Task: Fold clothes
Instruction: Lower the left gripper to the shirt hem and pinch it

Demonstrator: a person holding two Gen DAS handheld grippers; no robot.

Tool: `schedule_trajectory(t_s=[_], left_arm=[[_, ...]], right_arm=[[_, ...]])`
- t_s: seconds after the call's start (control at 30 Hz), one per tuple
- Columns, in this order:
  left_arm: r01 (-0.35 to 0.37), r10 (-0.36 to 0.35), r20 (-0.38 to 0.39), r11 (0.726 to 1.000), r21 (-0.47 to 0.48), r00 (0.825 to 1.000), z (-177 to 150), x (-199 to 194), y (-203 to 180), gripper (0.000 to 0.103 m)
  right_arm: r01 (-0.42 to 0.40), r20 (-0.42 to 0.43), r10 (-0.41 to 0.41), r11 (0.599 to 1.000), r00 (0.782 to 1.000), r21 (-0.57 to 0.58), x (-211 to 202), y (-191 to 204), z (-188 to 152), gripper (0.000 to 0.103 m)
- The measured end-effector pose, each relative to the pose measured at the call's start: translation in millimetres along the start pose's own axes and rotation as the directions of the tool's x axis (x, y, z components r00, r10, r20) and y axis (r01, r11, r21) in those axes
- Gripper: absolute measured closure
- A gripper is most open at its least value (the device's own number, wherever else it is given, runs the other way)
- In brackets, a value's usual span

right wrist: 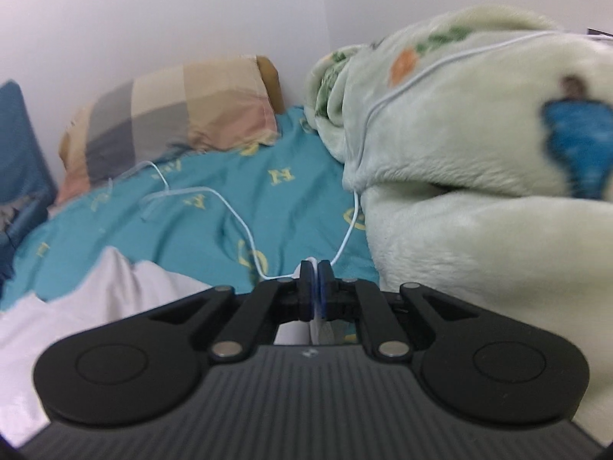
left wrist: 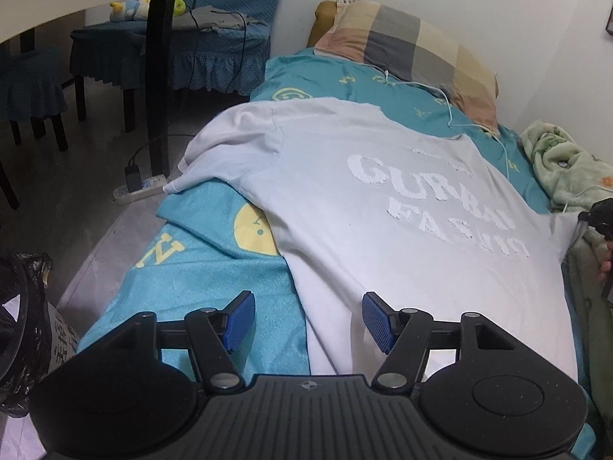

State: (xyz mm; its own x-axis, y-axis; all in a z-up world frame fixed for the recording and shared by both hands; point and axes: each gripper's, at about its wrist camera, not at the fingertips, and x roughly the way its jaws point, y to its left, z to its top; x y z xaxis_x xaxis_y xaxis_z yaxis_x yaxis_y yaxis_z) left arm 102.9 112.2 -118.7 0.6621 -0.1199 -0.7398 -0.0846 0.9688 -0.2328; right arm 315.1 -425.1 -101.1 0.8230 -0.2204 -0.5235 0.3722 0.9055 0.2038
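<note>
A: What takes up the most room?

B: The bed sheet (left wrist: 214, 276), teal with yellow letters and smiley faces. Spread over it is the white T-shirt (left wrist: 383, 230), lying flat with raised white lettering facing up. Its long axis runs from the near edge of the left wrist view up toward the checked pillow (left wrist: 413, 50) against the wall, with one sleeve (left wrist: 230, 142) draped off the left side of the bed.

A: And beside it?

B: A pale green fleece blanket (right wrist: 479, 153) is bunched on the right, touching the shirt's right edge. A thin white cable (right wrist: 237, 214) snakes across the sheet between pillow and shirt and climbs over the blanket.

A: The left gripper?

B: The left gripper (left wrist: 308, 320) has its blue-padded fingers (left wrist: 239, 320) spread wide, holding nothing. It hovers at the shirt's near hem: the right pad sits over white fabric, the left over bare sheet.

A: The right one?

B: The right gripper (right wrist: 315, 287) has its fingers pressed together with a sliver of white fabric pinched between them, which looks like the shirt's edge. The cable passes right by the tips; whether it is caught too I cannot tell.

A: Anything off the bed?

B: Chairs with dark blue covers (left wrist: 214, 42) stand left, a power strip (left wrist: 141, 188) lies on the floor, and a black plastic bag (left wrist: 23, 306) sits at the near left.
</note>
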Motion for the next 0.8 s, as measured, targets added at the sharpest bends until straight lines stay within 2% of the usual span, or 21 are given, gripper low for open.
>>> schedule_trajectory(t_s=[0.1,0.17,0.23,0.37,0.53,0.6,0.7,0.8], left_arm=[[0.038,-0.038,-0.026,0.999,-0.018,0.999,-1.9,-2.6,1.9,0.038],[0.059,-0.06,-0.032,0.998,-0.035,0.998,-3.1,-7.4,4.8,0.038],[0.078,-0.08,-0.044,0.996,-0.046,0.996,-5.0,-12.1,5.6,0.038],[0.095,-0.097,-0.083,0.995,-0.028,0.992,-12.6,-21.7,2.9,0.038],[0.113,-0.113,-0.179,0.994,-0.013,0.977,-22.0,-38.2,6.3,0.038],[0.12,-0.111,-0.241,0.993,0.022,0.964,-23.9,-43.7,5.1,0.038],[0.143,-0.126,-0.364,0.99,0.02,0.923,-33.7,-44.5,8.5,0.038],[0.162,-0.143,-0.437,0.987,0.006,0.888,-44.6,-43.7,9.2,0.037]], right_arm=[[-0.025,-0.012,0.025,0.999,1.0,0.03,-34.7,0.6,-0.1,0.087],[-0.045,-0.018,0.046,0.999,0.999,0.025,-62.3,2.7,-2.2,0.065],[-0.073,-0.022,0.074,0.997,0.997,0.007,-92.2,8.7,-3.8,0.053],[-0.172,-0.104,0.173,0.985,0.979,0.02,-152.2,22.3,-13.2,0.053],[-0.268,-0.176,0.279,0.96,0.944,0.083,-226.1,26.4,-54.4,0.053],[-0.287,-0.189,0.308,0.949,0.932,0.13,-245.6,23.3,-73.9,0.053],[-0.292,-0.243,0.317,0.947,0.917,0.134,-253.5,28.3,-94.3,0.053],[-0.301,-0.276,0.316,0.949,0.908,0.097,-247.2,38.2,-95.6,0.053]])
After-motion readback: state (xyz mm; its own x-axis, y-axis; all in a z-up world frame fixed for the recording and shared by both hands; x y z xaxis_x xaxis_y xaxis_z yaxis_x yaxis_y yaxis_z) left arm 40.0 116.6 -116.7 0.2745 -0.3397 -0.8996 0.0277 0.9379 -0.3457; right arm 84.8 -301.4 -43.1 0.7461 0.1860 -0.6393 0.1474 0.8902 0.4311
